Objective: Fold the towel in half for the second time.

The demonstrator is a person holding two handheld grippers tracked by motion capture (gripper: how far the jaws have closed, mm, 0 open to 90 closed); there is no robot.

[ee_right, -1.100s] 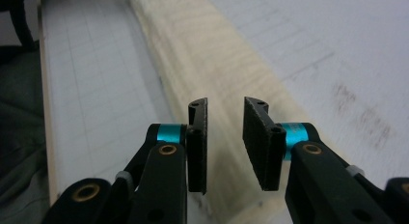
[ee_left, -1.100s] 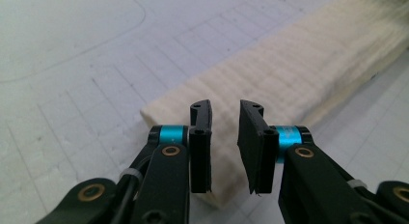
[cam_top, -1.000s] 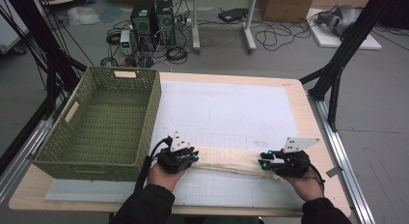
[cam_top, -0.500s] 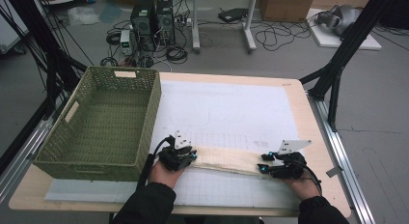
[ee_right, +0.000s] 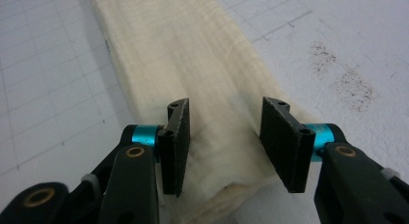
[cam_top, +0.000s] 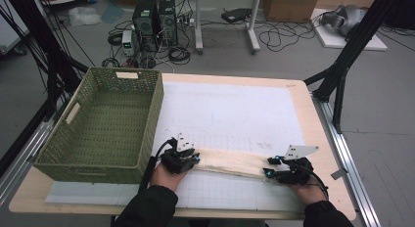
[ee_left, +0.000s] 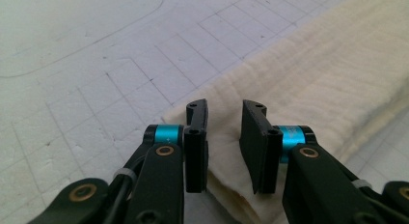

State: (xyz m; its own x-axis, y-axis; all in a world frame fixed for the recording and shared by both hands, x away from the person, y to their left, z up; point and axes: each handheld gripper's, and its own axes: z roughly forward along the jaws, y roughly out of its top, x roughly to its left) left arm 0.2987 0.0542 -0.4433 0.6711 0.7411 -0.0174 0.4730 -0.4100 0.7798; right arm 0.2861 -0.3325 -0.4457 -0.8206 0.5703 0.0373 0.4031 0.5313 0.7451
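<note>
High view: folded cloth between left gripper, right gripper.

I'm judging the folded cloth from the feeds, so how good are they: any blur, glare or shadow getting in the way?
High view: even light, no glare, a bit soft; the cloth reads clearly on the white mat. Left gripper view: the claw is sharp, the cloth weave slightly soft farther off. Right gripper view: the claw and cloth are crisp, with faint shadow under the fold; dark specks on the mat are stains.
</note>
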